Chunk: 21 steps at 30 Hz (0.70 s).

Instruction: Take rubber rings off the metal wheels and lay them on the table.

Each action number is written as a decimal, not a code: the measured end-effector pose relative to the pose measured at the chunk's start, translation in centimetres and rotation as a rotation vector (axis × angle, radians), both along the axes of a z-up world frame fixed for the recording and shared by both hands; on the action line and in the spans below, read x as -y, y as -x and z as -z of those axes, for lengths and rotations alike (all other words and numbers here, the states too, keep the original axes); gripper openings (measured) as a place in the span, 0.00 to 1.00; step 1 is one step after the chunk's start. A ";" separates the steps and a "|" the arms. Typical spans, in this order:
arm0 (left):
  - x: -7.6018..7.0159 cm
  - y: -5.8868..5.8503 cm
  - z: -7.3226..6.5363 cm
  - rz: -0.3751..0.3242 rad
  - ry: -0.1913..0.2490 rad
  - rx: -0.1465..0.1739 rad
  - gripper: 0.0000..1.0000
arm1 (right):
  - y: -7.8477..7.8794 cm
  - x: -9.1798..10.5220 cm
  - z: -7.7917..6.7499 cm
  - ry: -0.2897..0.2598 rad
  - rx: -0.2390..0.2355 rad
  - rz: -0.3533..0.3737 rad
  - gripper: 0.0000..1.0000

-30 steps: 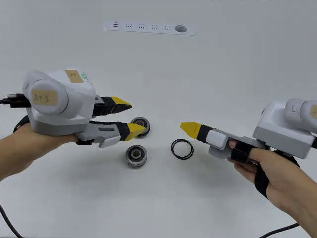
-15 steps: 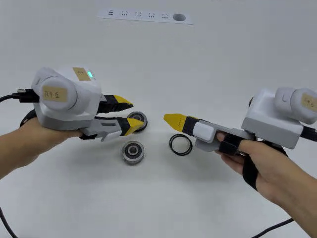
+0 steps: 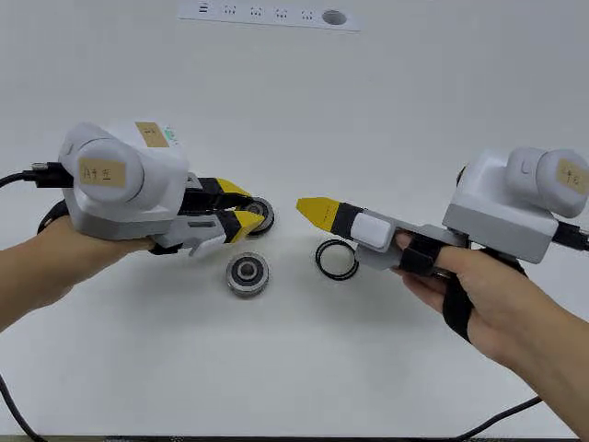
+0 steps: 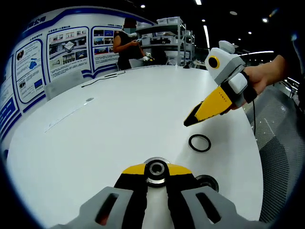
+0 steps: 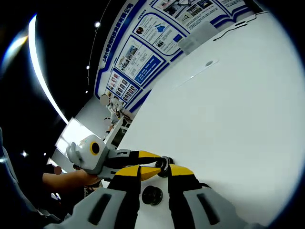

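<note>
A metal wheel with a dark rim (image 3: 261, 214) (image 4: 157, 168) sits between the yellow tips of my left gripper (image 3: 241, 206) (image 4: 157, 171), which is shut on it just above the white table (image 3: 304, 120). A second wheel (image 3: 248, 274) (image 4: 207, 181) (image 5: 152, 194) lies flat in front of it. One black rubber ring (image 3: 337, 259) (image 4: 199, 142) lies loose on the table to the right. My right gripper (image 3: 313, 208) (image 5: 155, 174) points at the held wheel from the right, a short gap away, above the ring. Its jaws stand a narrow gap apart and hold nothing.
A white power strip (image 3: 267, 15) lies at the table's far edge. Black cables trail off the front left corner (image 3: 9, 405) and front right corner (image 3: 502, 419). A person (image 4: 126, 40) stands far behind the table by poster boards.
My left gripper's jaws have closed in on the far wheel. The right gripper has moved left, over the ring and towards that wheel. The loose wheel and ring stay put.
</note>
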<state>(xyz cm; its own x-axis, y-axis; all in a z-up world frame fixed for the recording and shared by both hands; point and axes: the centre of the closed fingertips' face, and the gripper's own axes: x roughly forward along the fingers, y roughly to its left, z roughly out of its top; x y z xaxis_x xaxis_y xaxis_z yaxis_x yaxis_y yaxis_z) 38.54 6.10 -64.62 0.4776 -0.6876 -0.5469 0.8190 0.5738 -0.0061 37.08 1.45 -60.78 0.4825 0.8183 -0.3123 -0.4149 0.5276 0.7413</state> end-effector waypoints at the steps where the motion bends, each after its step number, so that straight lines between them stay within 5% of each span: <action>1: 0.0 0.1 0.0 0.002 -0.003 0.002 0.15 | 0.0 -0.1 0.0 -0.002 -0.003 -0.001 0.23; 14: 0.0 -0.1 0.1 0.010 0.003 0.006 0.14 | -0.3 -1.3 0.2 -0.020 -0.018 -0.033 0.24; 21: 0.0 -0.2 0.2 0.034 -0.036 0.031 0.13 | -0.2 -3.0 1.2 -0.003 -0.028 -0.084 0.39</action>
